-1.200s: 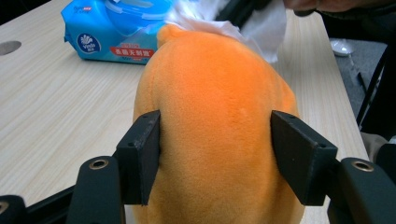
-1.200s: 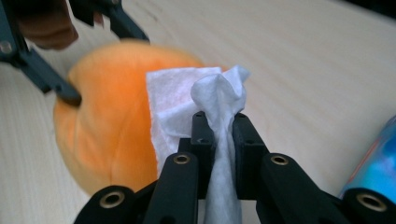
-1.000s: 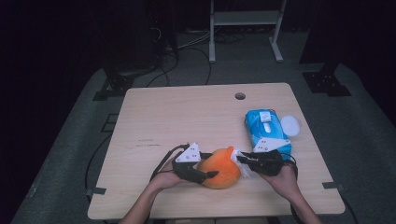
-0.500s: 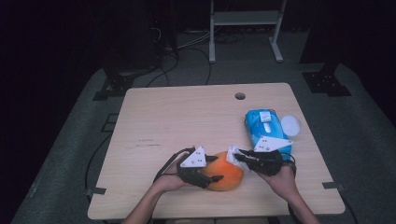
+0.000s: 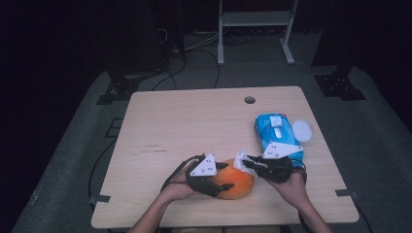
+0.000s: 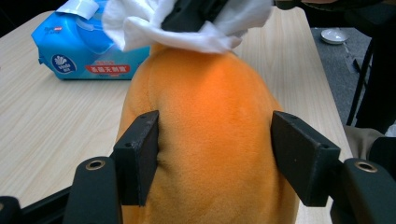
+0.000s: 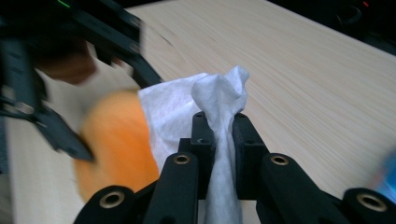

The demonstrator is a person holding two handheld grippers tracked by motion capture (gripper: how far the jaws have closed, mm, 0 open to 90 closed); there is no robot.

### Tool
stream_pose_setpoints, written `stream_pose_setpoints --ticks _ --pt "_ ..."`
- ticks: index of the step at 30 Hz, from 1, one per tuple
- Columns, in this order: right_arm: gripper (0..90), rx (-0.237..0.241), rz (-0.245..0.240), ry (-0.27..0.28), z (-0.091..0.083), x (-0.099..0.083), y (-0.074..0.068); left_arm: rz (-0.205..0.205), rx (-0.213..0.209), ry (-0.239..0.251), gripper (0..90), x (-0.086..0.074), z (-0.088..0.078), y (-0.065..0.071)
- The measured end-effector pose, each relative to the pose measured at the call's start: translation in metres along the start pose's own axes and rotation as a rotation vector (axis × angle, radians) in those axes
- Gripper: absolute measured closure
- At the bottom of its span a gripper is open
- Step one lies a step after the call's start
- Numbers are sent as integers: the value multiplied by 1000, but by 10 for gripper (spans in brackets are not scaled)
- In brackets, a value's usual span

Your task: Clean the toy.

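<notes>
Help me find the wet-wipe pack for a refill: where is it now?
In the high view, the blue wipe pack lies on the table's right side, just beyond the right gripper, beside a white lid.

One orange plush toy (image 5: 235, 183) sat between the two grippers, with one white wipe (image 5: 240, 159) upon it. One blue wipes pack (image 5: 274, 131) and one white lid (image 5: 302, 129) lay beyond the right gripper (image 5: 248, 163).

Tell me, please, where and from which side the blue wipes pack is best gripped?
Probably across its narrow width, coming from above: the blue wipes pack lies flat on the table, its long soft sides free, away from the lid on top.
</notes>
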State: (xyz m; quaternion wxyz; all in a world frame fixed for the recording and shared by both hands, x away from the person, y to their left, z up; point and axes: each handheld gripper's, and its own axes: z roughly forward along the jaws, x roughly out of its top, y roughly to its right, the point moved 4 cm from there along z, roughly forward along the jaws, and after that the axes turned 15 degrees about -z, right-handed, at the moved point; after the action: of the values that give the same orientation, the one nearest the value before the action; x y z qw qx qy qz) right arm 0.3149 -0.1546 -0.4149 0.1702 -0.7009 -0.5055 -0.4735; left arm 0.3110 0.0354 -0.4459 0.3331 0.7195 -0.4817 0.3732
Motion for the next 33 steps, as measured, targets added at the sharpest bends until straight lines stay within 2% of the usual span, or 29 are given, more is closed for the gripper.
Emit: stream_pose_setpoints --ticks 2,6,8,9,11,13,15,18,20,23,27,29,31,33 --pt "805 -1 -23 -12 3 3 -3 -2 1 -3 347 0 -1 0" --pt "806 -17 11 -32 2 -6 7 -15 -23 11 336 2 -5 -1" --pt "806 -5 23 -34 -1 -10 8 -66 -56 41 281 7 -9 -2" --pt "806 6 15 -38 -2 -12 6 -90 -54 46 234 10 -11 -4" --pt "806 23 6 -22 -5 -14 4 -104 -13 48 168 11 -12 -9" --pt "806 34 11 -19 -7 -16 5 -139 -11 29 147 7 -10 -13" --pt "805 31 12 -24 -10 -18 8 -164 -39 0 174 1 -6 -14" --pt "804 7 36 -40 -15 -23 14 -153 -48 1 267 0 -5 -10" --pt "804 4 53 -42 -16 -25 15 -130 -45 -4 298 2 -4 -7" --pt "805 -1 26 -28 -14 -15 8 -97 -40 -19 314 4 -3 0" --pt "805 47 -24 14 -6 4 -10 -47 -34 -39 309 6 0 7" --pt "805 42 -70 -6 -2 8 -16 -48 -44 -37 291 5 -2 5" --pt "805 53 -56 -7 -3 6 -12 -68 -55 -28 298 2 -4 2" --pt "804 38 -27 -26 -6 -1 -4 -68 -57 -27 308 1 -4 1"
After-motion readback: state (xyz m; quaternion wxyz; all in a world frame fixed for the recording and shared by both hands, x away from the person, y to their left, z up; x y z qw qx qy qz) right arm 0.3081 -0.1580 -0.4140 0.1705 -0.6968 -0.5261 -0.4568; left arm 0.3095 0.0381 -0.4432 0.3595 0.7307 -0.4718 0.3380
